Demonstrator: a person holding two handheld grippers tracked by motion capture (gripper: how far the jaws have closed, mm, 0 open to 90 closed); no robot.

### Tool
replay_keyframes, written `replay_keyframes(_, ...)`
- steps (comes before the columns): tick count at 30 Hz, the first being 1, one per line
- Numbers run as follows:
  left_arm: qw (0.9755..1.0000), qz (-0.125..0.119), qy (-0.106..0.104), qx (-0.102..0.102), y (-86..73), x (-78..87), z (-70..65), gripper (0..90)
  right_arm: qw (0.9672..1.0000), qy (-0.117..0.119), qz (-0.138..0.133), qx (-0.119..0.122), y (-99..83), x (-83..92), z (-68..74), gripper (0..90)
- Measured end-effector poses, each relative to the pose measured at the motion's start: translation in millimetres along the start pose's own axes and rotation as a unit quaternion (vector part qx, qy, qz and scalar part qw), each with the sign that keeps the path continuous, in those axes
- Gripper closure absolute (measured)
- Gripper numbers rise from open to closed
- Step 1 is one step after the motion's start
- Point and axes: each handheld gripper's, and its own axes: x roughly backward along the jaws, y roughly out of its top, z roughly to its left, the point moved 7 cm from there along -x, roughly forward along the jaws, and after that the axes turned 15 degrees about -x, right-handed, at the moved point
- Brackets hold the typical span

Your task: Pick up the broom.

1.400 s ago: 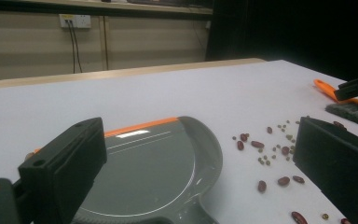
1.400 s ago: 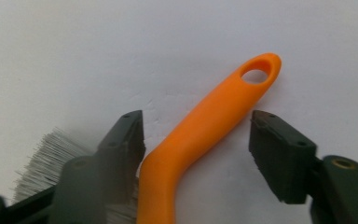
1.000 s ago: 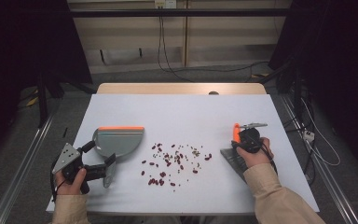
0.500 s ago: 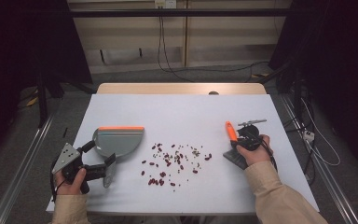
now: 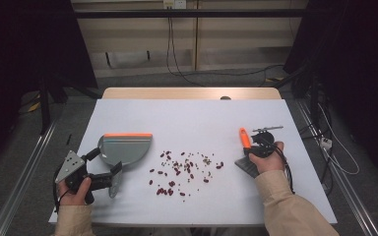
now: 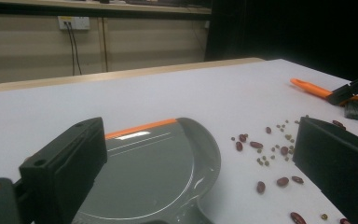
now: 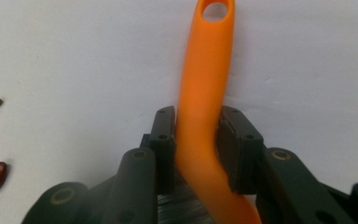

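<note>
A brush with an orange handle (image 5: 244, 137) (image 7: 204, 70) and dark bristles (image 5: 246, 167) lies at the right of the white table (image 5: 192, 113). My right gripper (image 5: 254, 147) (image 7: 196, 116) has just been closing, and its pads now press on the handle from both sides. A grey dustpan (image 5: 125, 150) (image 6: 154, 172) with an orange edge lies at the left. My left gripper (image 5: 104, 165) stands open at the pan's near end, its fingers (image 6: 63, 172) either side of the pan's handle without touching it. Red beans and small green ones (image 5: 182, 169) (image 6: 279, 151) are scattered between pan and brush.
The table's far edge is a wooden strip (image 5: 192, 93). Cables (image 5: 325, 142) hang off the right side, and a metal rail (image 5: 24, 177) runs along the left. Bare tabletop lies beyond the beans.
The brush handle has swung slightly left under the right gripper. The left gripper, the dustpan and the beans lie as before.
</note>
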Motion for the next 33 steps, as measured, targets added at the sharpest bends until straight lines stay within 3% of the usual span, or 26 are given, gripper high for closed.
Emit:
replay_keyframes(4,1.0,0.0,-0.002,-0.001,1.0,0.3,-1.3,2.6,0.9999,0.002,-0.014,-0.001,-2.0,0.1,-0.2,69.0)
replay_keyframes(10,0.9999,-0.009,-0.002,0.004,4.1,1.1,-1.8,2.6,0.9997,0.019,-0.008,-0.016,0.7,1.0,-2.8,69.7)
replay_keyframes(13,1.0,-0.005,-0.002,0.001,4.5,0.2,-1.0,2.7,0.9998,0.015,-0.011,-0.01,0.6,1.9,-1.7,69.8)
replay_keyframes(17,1.0,-0.008,-0.003,0.0,7.2,0.1,-2.0,2.7,0.9994,0.031,-0.011,-0.013,1.9,3.9,-2.5,69.9)
replay_keyframes(20,0.9999,-0.011,-0.006,0.002,9.4,-0.4,-2.8,2.7,0.9985,0.044,-0.026,-0.016,4.4,9.0,0.2,70.3)
replay_keyframes(29,0.9997,-0.018,-0.016,0.003,18.1,-5.2,-5.8,2.7,0.991,0.098,-0.087,-0.028,20.3,39.3,5.4,71.7)
replay_keyframes(31,0.9996,-0.018,-0.022,-0.001,21.6,-7.4,-8.6,2.7,0.9885,0.109,-0.1,-0.031,23.5,47.0,6.6,71.8)
replay_keyframes(32,0.9995,-0.02,-0.024,0.001,23.8,-8.6,-10.3,2.7,0.9857,0.118,-0.116,-0.034,27.1,54.0,7.1,72.0)
replay_keyframes(33,0.9994,-0.02,-0.028,0.001,25.8,-9.7,-12.0,2.7,0.9857,0.118,-0.116,-0.034,27.1,54.0,7.1,72.0)
